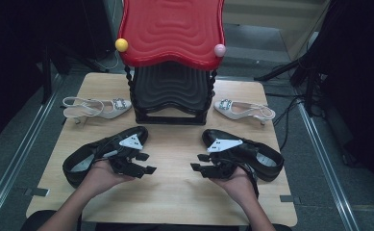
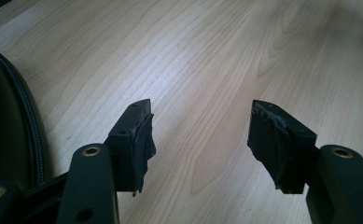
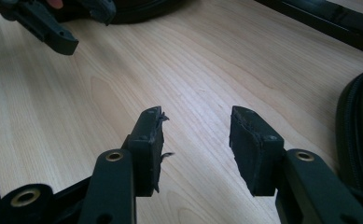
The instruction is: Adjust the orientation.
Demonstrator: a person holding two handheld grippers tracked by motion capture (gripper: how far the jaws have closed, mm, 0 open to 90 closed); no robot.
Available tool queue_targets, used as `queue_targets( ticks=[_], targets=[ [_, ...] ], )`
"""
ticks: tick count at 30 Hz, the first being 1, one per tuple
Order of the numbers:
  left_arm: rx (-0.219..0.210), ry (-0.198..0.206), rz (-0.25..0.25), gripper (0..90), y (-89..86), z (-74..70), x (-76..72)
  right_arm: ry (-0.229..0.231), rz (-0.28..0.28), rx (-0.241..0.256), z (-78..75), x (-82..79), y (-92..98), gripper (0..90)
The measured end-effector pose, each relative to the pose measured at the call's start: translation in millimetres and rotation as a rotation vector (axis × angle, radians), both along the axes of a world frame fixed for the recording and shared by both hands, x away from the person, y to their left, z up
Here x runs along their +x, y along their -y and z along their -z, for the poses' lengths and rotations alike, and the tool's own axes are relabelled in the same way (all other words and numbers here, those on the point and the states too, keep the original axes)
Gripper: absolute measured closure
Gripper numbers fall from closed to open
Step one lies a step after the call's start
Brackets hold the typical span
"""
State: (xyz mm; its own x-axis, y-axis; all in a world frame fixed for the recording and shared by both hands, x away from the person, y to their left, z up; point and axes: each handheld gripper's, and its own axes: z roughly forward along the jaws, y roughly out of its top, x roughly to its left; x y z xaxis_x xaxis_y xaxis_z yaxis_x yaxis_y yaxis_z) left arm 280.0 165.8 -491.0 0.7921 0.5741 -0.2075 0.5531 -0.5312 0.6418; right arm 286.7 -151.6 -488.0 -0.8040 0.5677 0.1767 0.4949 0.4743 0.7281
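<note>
Grippers wait low over the table's [image 1: 175, 192] near edge, left gripper [image 1: 143, 163] and right gripper [image 1: 200, 163] both spread wide and holding nothing, bare wood between the jaws. One black shoe [image 1: 79, 161] lies by the left edge just beside the left hand, the other black shoe [image 1: 266, 161] by the right edge. Two white sandals [image 1: 95, 108] flank the rack [image 1: 171, 96] at the far edge. Risk, I'd say: a shallow pinch on that smooth leather could slip and skid a shoe over the edge.

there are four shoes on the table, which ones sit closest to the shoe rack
The two white slingback heels: one left of the black-and-red rack, one right. The two black shoes lie nearer the person, beside the grippers.
</note>
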Motion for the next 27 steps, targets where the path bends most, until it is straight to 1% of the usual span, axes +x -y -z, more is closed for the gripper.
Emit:
queue_targets(
  ticks=[2, 4, 5, 8, 11, 12, 13, 14, 15, 17, 18, 19, 20, 22, 24, 25, 27],
  targets=[
    [-0.002, -0.003, -0.002, 40.8, -0.1, 0.1, 0.2, 0.002, 0.006, 0.003, -0.3, 0.4, 0.9, 55.4],
    [0.001, -0.015, -0.004, 41.5, -0.5, -0.1, 1.3, 0.019, 0.015, 0.007, -1.7, 0.2, 3.1, 55.3],
    [0.003, -0.019, -0.007, 42.1, -0.9, -0.8, 1.4, 0.02, 0.015, 0.007, -2.2, -0.2, 3.6, 55.2],
    [0.003, -0.013, -0.008, 43.2, -1.5, -2.1, 0.9, 0.021, 0.01, 0.011, -2.8, -0.8, 4.1, 54.7],
    [0.004, -0.008, -0.002, 44.3, -4.1, -5.5, -1.8, 0.025, 0.001, 0.016, -6.8, -5.6, 3.8, 54.4],
    [0.01, -0.003, 0.002, 44.5, -7.1, -7.9, -4.1, 0.024, -0.017, 0.031, -9.9, -8.1, 3.5, 52.7],
    [0.01, -0.003, 0.002, 44.5, -7.1, -7.9, -4.1, 0.024, -0.017, 0.031, -9.9, -8.1, 3.5, 52.7],
    [0.004, 0.002, -0.005, 44.5, -11.4, -10.2, -6.4, -0.01, -0.029, 0.045, -10.4, -9.7, 3.7, 52.1],
    [0.004, 0.002, -0.005, 44.4, -11.4, -10.2, -6.4, -0.017, -0.033, 0.044, -9.8, -10.6, 3.6, 51.8],
    [-0.006, 0.003, -0.019, 43.8, -16.5, -12.7, -8.3, -0.01, -0.046, 0.021, -7.4, -13.4, 1.3, 50.8],
    [-0.01, 0.005, -0.022, 43.8, -18.4, -13.6, -9.2, -0.01, -0.046, 0.021, -7.4, -13.4, 1.3, 50.8],
    [-0.004, 0.007, -0.023, 43.1, -20.4, -14.7, -9.8, 0.005, -0.066, 0.011, -6.3, -12.2, -1.3, 50.7],
    [-0.012, 0.008, -0.038, 42.8, -22.8, -15.4, -11.5, 0.002, -0.069, 0.016, -6.0, -10.8, -2.4, 50.8],
    [-0.012, 0.007, -0.045, 42.5, -23.8, -15.7, -12.4, -0.003, -0.07, 0.015, -6.1, -9.8, -3.3, 50.9],
    [-0.006, 0.004, -0.048, 41.9, -27.3, -16.8, -13.5, 0.013, -0.08, 0.008, -6.1, -8.1, -6.0, 51.2],
    [-0.013, 0.002, -0.06, 41.6, -31.4, -18.5, -14.7, 0.015, -0.082, 0.009, -6.2, -7.5, -6.8, 51.5],
    [-0.026, -0.005, -0.071, 41.3, -35.4, -20.1, -15.8, 0.005, -0.081, 0.007, -6.5, -5.5, -8.5, 52.3]
  ],
)
